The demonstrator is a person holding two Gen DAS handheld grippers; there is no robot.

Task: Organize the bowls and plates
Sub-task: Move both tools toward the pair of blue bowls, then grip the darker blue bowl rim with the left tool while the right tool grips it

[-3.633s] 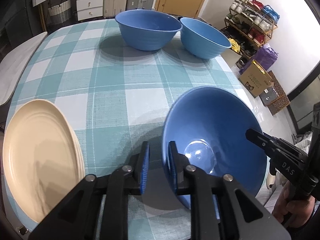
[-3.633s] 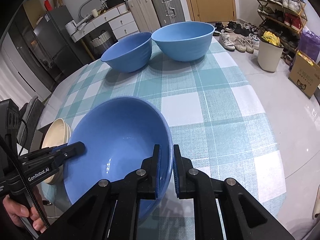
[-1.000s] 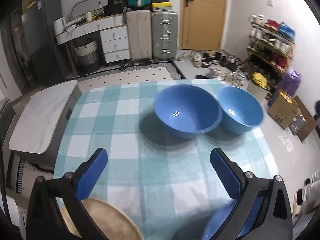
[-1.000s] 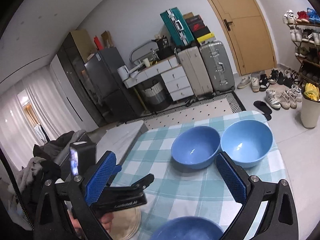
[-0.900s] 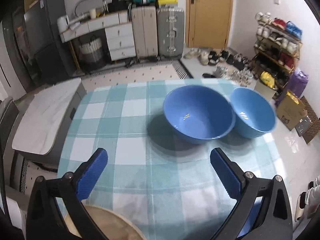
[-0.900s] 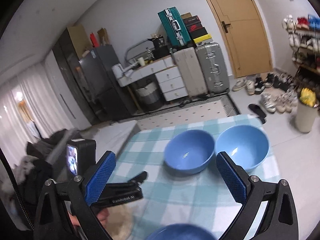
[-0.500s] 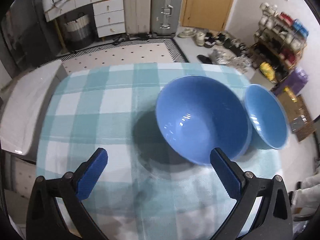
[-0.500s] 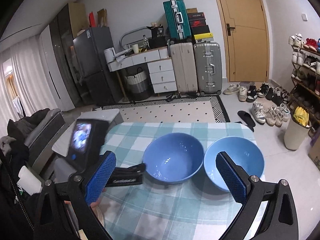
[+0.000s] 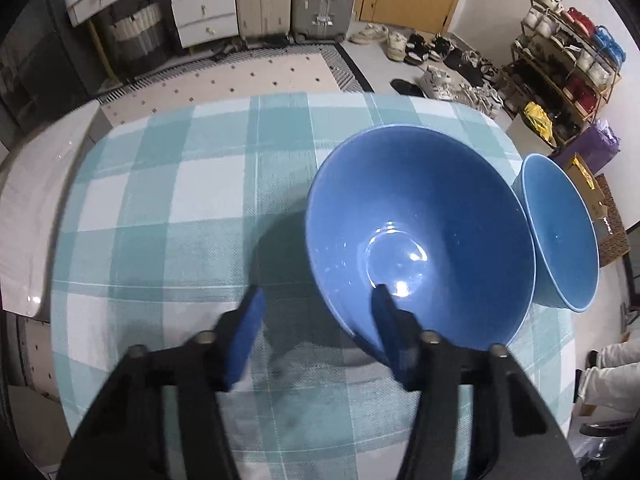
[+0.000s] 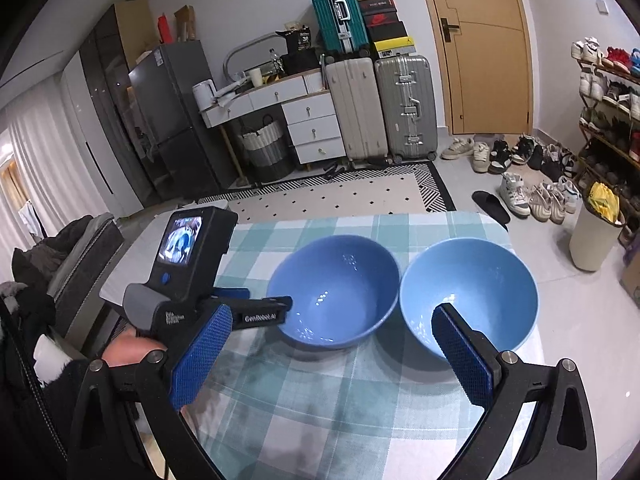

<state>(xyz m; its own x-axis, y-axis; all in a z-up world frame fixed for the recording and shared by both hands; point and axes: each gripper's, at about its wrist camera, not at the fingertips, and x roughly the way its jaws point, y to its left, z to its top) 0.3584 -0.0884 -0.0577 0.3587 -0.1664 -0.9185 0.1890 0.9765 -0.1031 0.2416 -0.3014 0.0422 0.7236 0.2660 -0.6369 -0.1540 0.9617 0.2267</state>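
Two bowls stand side by side on the teal checked tablecloth (image 9: pixel 160 200): a darker blue bowl (image 9: pixel 420 236) (image 10: pixel 336 300) and, to its right, a lighter blue bowl (image 9: pixel 560 236) (image 10: pixel 468 292). My left gripper (image 9: pixel 316 332) (image 10: pixel 276 308) points steeply down at the darker bowl's near left rim. One of its fingers is inside the bowl and the other outside. Its jaws are closing, and the pads stand apart from the rim. My right gripper (image 10: pixel 332 356) hangs wide open in front of both bowls, with nothing between its fingers.
A person's hand (image 10: pixel 128 348) holds the left gripper at the table's left side. A pale bench (image 9: pixel 28 208) lies along the table's left edge. Suitcases (image 10: pixel 380 104), drawers, a bin (image 10: pixel 592 240) and a shoe rack stand on the floor beyond.
The left gripper has come down over the darker bowl and its jaws have narrowed around the rim. The right gripper has sunk and tipped toward the bowls. The beige plate has left view.
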